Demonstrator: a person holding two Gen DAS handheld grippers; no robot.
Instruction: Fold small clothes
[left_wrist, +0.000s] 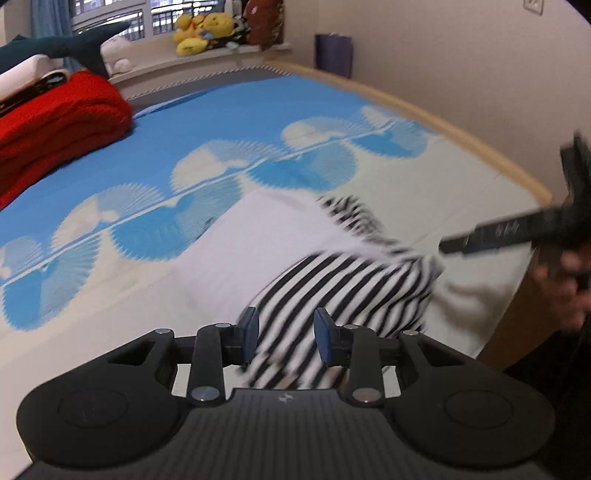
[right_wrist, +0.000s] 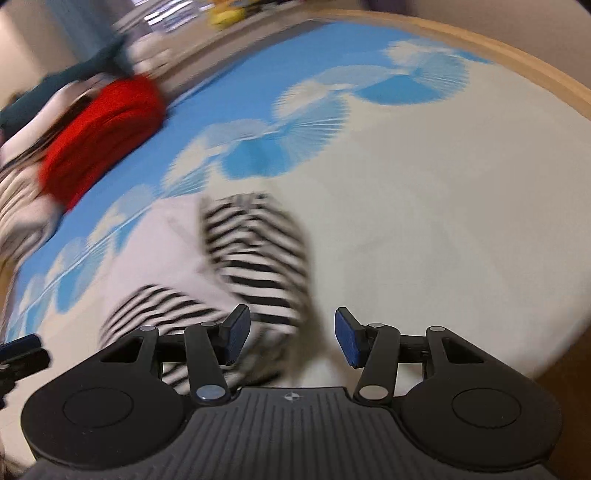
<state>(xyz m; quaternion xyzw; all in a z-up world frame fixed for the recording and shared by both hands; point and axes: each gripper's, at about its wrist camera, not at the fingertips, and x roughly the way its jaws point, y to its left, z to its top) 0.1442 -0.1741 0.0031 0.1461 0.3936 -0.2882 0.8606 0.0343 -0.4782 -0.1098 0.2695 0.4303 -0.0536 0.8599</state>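
Only the left wrist view gives a sharp look at the far left: a red blanket (left_wrist: 55, 122) with a white bundle (left_wrist: 22, 75) on it, a plush shark (left_wrist: 66, 42) behind, and yellow plush toys (left_wrist: 201, 31) on the sill (left_wrist: 166, 62). Further right in that view, the blue-and-white sheet (left_wrist: 221, 118) carries the garment (left_wrist: 295, 258), white on its left part and black-and-white striped on its right, lying partly folded near the bed's near edge. The left gripper (left_wrist: 286, 339) hangs just over the stripes with its blue pads (left_wrist: 251, 332) parted a little and nothing pinched between them. At the right edge the right gripper (left_wrist: 480, 236) shows as a dark blur, with a hand (left_wrist: 561, 288) behind it.

From the right wrist, everything is more smeared. The blanket (right_wrist: 103, 136) is a red streak at left, and a striped sleeve (right_wrist: 14, 206) appears beside it, unseen in the other view. The left gripper's tip (right_wrist: 22, 350) pokes in low at left. The garment (right_wrist: 240, 266) lies centre-left, and the right gripper (right_wrist: 291, 339) stands moderately open, empty, over its right edge and bare sheet (right_wrist: 443, 221). The wooden bed rim (right_wrist: 517, 62) curves along the right.
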